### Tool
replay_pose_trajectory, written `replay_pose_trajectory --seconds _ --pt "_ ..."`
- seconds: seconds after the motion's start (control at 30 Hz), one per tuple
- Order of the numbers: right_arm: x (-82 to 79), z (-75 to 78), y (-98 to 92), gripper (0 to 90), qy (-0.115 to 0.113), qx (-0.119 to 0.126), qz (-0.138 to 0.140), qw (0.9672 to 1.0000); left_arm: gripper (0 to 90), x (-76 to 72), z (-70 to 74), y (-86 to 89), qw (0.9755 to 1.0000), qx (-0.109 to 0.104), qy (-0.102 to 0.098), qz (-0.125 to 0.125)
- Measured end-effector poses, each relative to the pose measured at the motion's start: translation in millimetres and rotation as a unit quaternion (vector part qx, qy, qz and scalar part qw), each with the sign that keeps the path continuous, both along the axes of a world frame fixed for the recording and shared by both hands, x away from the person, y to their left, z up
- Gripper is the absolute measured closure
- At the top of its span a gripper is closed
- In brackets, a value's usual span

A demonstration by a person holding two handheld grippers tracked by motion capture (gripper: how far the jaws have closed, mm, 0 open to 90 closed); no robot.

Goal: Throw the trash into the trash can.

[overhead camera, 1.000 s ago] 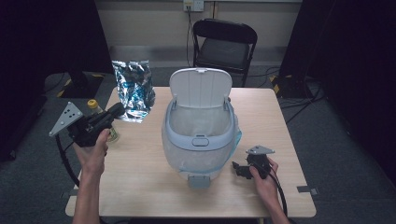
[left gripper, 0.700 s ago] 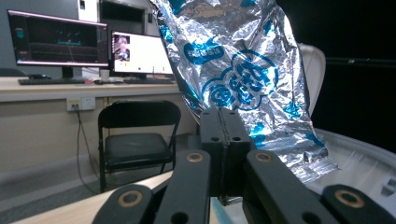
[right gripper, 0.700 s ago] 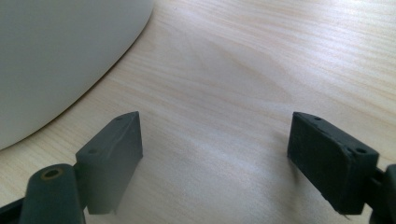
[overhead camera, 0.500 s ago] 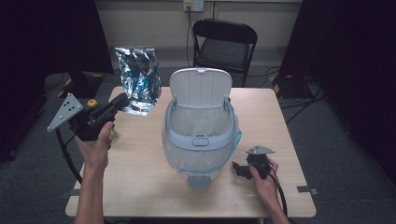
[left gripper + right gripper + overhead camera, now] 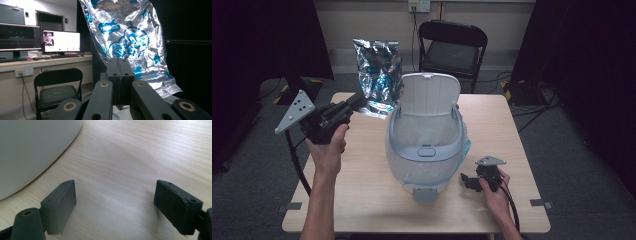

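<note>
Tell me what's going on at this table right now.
A person works with a tool in each hand. The left tool is shut on a foil bag and holds it in the air beside the open bin. The right tool sits open on the table next to the bin, holding nothing.

The left gripper [image 5: 354,103] was raised at the left, angled up and away from the person, its fingers [image 5: 117,75] pressed flat together. The left hand [image 5: 329,150] gripped it from below, forearm reaching in from the bottom edge. The right gripper [image 5: 468,181] sat low at the right, its fingers [image 5: 61,202] spread wide apart, held by the right hand [image 5: 494,187].
</note>
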State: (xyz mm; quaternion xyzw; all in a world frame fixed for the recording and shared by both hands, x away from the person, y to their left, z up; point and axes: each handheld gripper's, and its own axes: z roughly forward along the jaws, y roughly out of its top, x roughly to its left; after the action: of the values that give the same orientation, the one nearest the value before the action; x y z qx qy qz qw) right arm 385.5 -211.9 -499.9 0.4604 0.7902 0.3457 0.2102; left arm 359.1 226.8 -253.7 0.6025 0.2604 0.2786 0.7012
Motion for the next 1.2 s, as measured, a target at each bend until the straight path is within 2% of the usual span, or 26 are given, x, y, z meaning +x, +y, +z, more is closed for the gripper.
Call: replay_pose_trajectory --seconds 0.2,0.33,0.5,0.83,1.0,1.13,1.2 --pt "0.0 0.0 0.0 16.9 0.000 0.000 0.000 1.0000 90.0 1.6 6.2 -22.3 0.9996 0.011 -0.010 -0.025" --pt "0.0 0.0 0.0 16.9 0.000 0.000 0.000 1.0000 90.0 4.0 7.3 -34.4 0.9989 0.021 -0.008 -0.041" --pt "0.0 0.0 0.0 17.0 0.000 0.000 0.000 1.0000 90.0 10.2 7.9 -47.3 0.9974 0.038 0.005 -0.062" --pt "0.0 0.0 0.0 16.9 0.000 0.000 0.000 1.0000 89.8 23.7 -1.8 -69.3 0.9941 0.050 0.029 -0.092" --pt "0.0 0.0 0.0 16.9 0.000 0.000 0.000 1.0000 88.9 30.5 -9.2 -76.1 0.9927 0.059 0.040 -0.097" --pt "0.0 0.0 0.0 16.9 0.000 0.000 0.000 1.0000 86.9 36.6 -15.6 -81.9 0.9915 0.078 0.051 -0.091" --pt "0.0 0.0 0.0 16.9 0.000 0.000 0.000 1.0000 85.3 39.0 -17.7 -82.3 0.9915 0.077 0.056 -0.089"
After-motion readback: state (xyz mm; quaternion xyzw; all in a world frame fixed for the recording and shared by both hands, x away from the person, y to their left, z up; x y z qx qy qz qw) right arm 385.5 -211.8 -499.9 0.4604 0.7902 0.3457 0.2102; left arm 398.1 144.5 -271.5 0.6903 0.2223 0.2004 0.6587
